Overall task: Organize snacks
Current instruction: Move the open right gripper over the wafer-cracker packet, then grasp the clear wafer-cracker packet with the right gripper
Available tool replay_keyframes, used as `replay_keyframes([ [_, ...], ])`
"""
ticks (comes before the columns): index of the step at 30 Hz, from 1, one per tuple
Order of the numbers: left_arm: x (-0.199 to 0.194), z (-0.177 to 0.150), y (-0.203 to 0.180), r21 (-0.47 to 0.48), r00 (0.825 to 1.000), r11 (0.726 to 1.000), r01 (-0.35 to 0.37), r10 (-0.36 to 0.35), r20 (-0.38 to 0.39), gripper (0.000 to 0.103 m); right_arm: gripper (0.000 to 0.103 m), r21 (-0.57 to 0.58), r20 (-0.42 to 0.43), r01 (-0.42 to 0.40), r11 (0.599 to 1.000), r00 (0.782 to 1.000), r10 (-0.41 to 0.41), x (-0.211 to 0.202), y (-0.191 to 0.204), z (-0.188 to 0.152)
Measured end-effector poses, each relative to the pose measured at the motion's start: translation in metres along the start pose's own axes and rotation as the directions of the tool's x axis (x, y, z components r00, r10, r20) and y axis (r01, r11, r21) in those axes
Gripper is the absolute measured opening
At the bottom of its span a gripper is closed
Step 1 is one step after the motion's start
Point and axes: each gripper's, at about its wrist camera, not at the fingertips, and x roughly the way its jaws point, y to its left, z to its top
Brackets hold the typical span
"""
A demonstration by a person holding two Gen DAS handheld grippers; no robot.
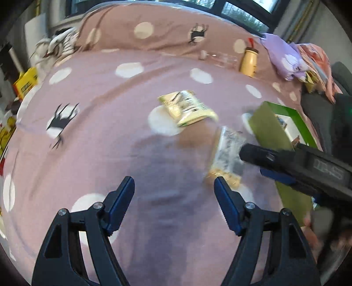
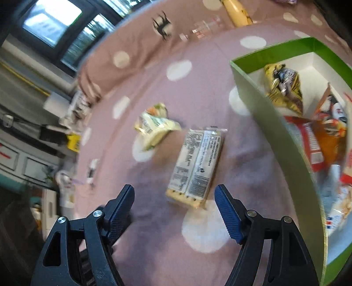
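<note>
A flat cracker packet lies on the pink spotted bedspread, just beyond my open, empty right gripper. A crumpled yellow snack bag lies farther off to its left. A green box with a white inside stands at the right and holds several snack packets. In the left wrist view my left gripper is open and empty above the bedspread. The cracker packet lies ahead right, the yellow bag farther off, the green box at the right. The right gripper's body reaches in from the right.
A yellow bottle and a clear bottle lie at the bed's far side, the yellow bottle also in the right wrist view. Purple cloth lies at the far right. A yellow box sits off the bed's left edge. Windows stand behind.
</note>
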Motion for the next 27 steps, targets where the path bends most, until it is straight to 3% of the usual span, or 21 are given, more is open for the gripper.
replay_keyframes([
  [2,-0.002,-0.005,0.01,-0.029,1.0,1.0,-0.005,0.005,-0.002,0.073,0.076,-0.004,-0.014,0.121,0.993,0.993,-0.121,0.026,0.005,0.006],
  [6,-0.003,-0.011,0.023,-0.062,1.0,0.998,-0.009,0.009,-0.009,0.073,0.076,-0.03,-0.031,0.2,0.979,0.979,-0.201,0.05,0.01,0.012],
  [8,-0.002,-0.013,0.027,-0.066,1.0,0.998,-0.022,0.021,-0.012,0.073,0.076,-0.136,0.023,0.298,0.945,0.955,-0.297,0.061,0.024,0.012],
  [10,-0.003,-0.014,0.03,-0.076,1.0,0.997,-0.03,0.03,-0.008,0.073,0.075,-0.182,0.034,0.316,0.931,0.948,-0.315,0.066,0.028,0.009],
  [12,-0.005,-0.015,0.034,-0.096,1.0,0.995,-0.023,0.023,-0.003,0.073,0.061,-0.2,0.04,0.321,0.926,0.947,-0.319,0.067,0.029,0.008],
  [14,-0.007,-0.015,0.037,-0.106,1.0,0.994,-0.021,0.021,0.001,0.073,0.054,-0.247,0.054,0.308,0.919,0.951,-0.305,0.062,0.032,0.003],
  [15,-0.007,-0.014,0.037,-0.107,1.0,0.994,-0.023,0.023,0.002,0.073,0.054,-0.28,0.004,0.209,0.937,0.976,-0.217,0.056,0.034,-0.003],
  [16,-0.008,-0.014,0.037,-0.11,1.0,0.994,-0.026,0.026,0.004,0.073,0.053,-0.28,0.004,0.209,0.937,0.976,-0.217,0.056,0.034,-0.003],
  [17,-0.01,-0.014,0.038,-0.115,0.999,0.993,-0.03,0.031,0.007,0.073,0.052,-0.32,-0.043,0.13,0.939,0.988,-0.151,0.05,0.035,-0.012],
  [21,-0.018,-0.014,0.041,-0.134,0.999,0.991,-0.026,0.03,0.026,0.073,0.052,-0.403,-0.157,-0.007,0.915,0.986,-0.061,0.04,0.037,-0.036],
  [25,-0.02,-0.014,0.039,-0.149,1.0,0.989,-0.013,0.017,0.022,0.072,0.052,-0.412,-0.203,-0.044,0.91,0.978,-0.045,0.026,0.034,-0.048],
  [27,-0.019,-0.015,0.036,-0.158,1.0,0.987,-0.002,0.003,0.008,0.071,0.052,-0.393,-0.186,-0.053,0.918,0.982,-0.023,0.013,0.03,-0.046],
])
